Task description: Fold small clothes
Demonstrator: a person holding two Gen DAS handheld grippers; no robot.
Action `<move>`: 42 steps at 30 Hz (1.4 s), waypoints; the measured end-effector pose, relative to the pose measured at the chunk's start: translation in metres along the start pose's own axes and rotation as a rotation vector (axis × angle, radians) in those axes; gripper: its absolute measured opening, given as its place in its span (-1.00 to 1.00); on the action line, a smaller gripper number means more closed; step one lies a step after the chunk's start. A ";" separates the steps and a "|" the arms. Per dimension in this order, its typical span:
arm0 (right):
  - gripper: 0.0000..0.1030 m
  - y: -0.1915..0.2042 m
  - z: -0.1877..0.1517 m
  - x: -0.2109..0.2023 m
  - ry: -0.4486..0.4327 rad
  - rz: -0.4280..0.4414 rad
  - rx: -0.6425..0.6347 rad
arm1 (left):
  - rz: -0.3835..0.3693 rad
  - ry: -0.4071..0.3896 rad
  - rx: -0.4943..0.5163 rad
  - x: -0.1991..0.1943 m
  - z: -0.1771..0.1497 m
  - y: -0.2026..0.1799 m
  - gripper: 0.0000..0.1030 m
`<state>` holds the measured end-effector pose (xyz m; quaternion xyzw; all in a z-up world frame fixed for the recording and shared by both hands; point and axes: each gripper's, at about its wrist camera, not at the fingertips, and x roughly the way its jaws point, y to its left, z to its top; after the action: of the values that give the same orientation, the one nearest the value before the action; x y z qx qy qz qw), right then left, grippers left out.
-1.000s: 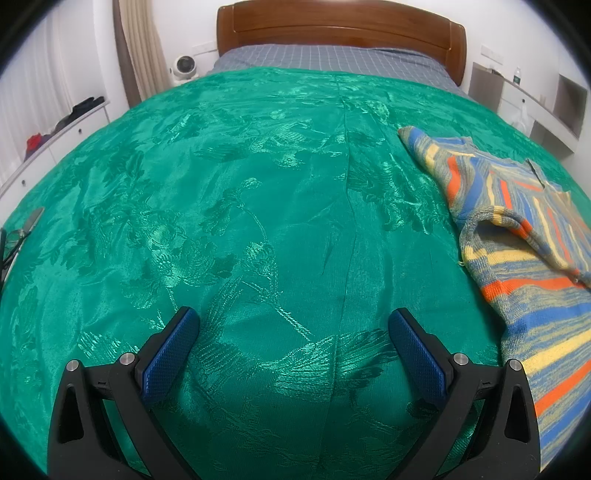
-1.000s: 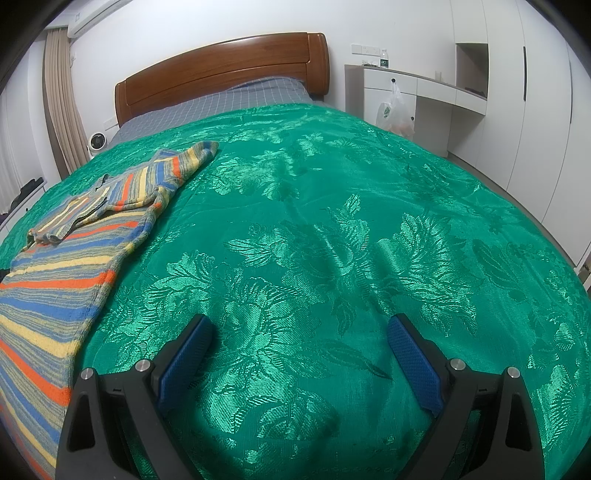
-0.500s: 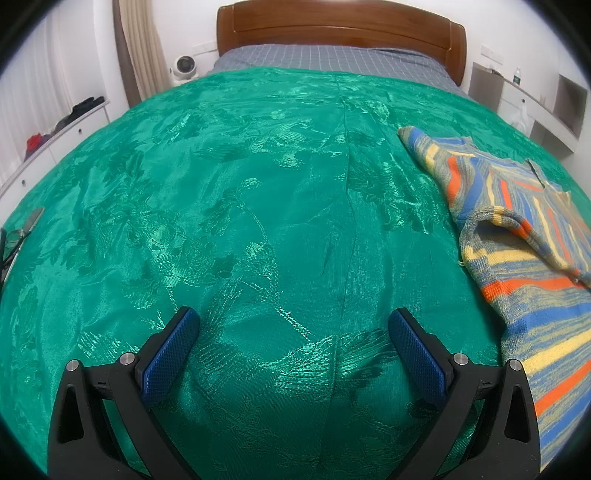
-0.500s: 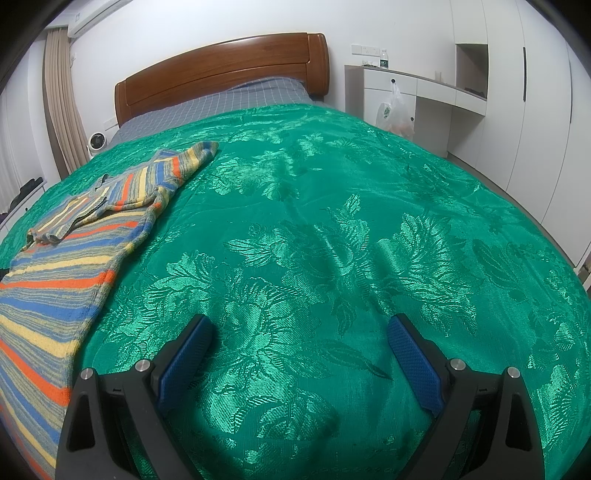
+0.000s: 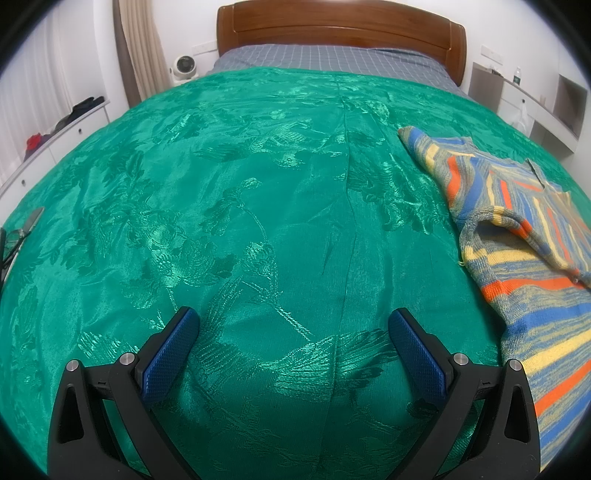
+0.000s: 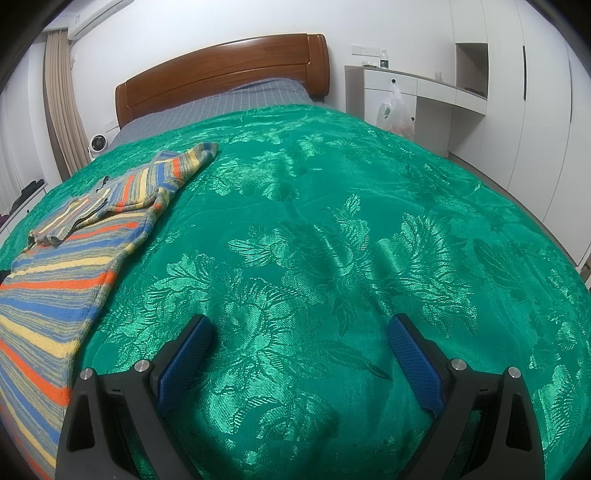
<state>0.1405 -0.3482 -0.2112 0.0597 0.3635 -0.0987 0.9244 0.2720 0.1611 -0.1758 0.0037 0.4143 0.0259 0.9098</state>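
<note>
A bed covered by a green floral-patterned bedspread (image 5: 236, 206) is backed by a brown wooden headboard (image 5: 340, 33), with grey checked bedding (image 5: 325, 59) at its head. White walls are seen. A beige curtain (image 5: 138, 48) hangs at the left, a small white fan (image 5: 183, 66) beside it. White cabinets (image 6: 517, 92) stand at the right.

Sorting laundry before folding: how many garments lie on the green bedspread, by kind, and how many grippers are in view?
Striped knitted sweater in blue, orange, yellow and grey, on the green floral bedspread: 1
Black two-finger grippers with blue pads, left gripper and right gripper, both open: 2
Total: 3
</note>
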 end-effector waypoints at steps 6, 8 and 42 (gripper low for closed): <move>0.86 0.001 -0.001 0.000 -0.001 -0.002 -0.001 | 0.001 0.000 0.001 0.000 0.000 0.000 0.99; 0.86 0.001 -0.001 0.000 -0.001 -0.002 -0.001 | -0.002 0.000 -0.001 0.000 0.000 0.000 0.99; 0.86 0.005 0.026 -0.009 0.171 0.076 -0.009 | -0.314 0.112 -0.063 -0.090 -0.032 0.017 0.94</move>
<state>0.1518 -0.3472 -0.1857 0.0773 0.4391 -0.0565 0.8933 0.1881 0.1734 -0.1282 -0.0912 0.4590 -0.1036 0.8777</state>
